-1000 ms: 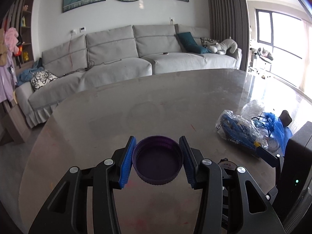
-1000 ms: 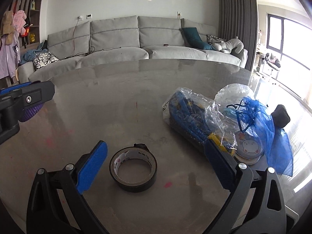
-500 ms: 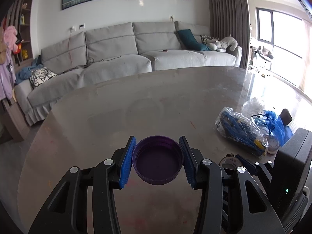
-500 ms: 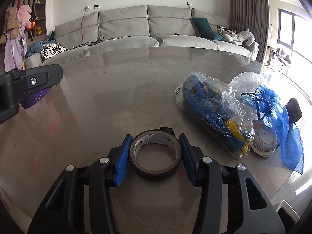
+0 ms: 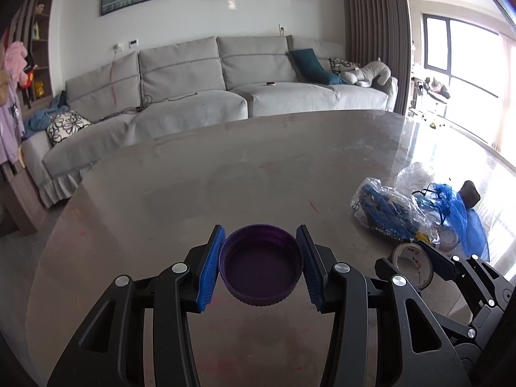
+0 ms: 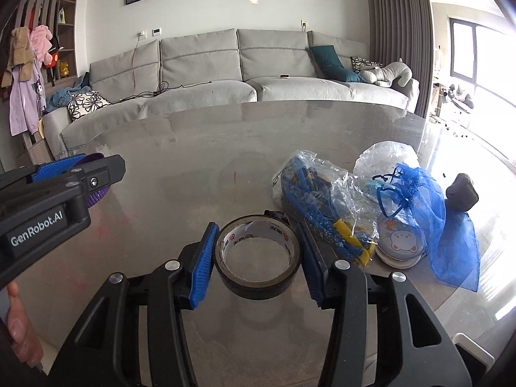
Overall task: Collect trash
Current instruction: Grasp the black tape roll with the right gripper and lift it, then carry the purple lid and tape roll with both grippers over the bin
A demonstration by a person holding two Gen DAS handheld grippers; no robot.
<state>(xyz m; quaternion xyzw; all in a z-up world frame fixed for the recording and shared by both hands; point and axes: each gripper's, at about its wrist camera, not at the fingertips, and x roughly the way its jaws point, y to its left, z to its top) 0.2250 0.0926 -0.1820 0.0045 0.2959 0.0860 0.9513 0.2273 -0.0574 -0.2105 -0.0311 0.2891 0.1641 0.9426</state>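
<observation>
My left gripper (image 5: 260,266) is shut on a purple plastic lid (image 5: 261,274) and holds it above the grey table (image 5: 200,200). My right gripper (image 6: 258,259) is shut on a roll of dark tape (image 6: 258,254) and holds it just above the table. The tape roll also shows in the left wrist view (image 5: 412,264), to the right. The left gripper shows at the left edge of the right wrist view (image 6: 64,180), with the lid's purple edge (image 6: 96,193) under it.
A clear plastic bag with blue and yellow contents (image 6: 322,200), a blue mesh pouch (image 6: 429,213), a round cartoon tin (image 6: 401,242), a crumpled clear bag (image 6: 387,158) and a dark object (image 6: 462,192) lie at the table's right. A grey sofa (image 6: 225,77) stands behind.
My right gripper closed on the tape roll and has raised it slightly. My left gripper kept its hold on the purple lid and moved little.
</observation>
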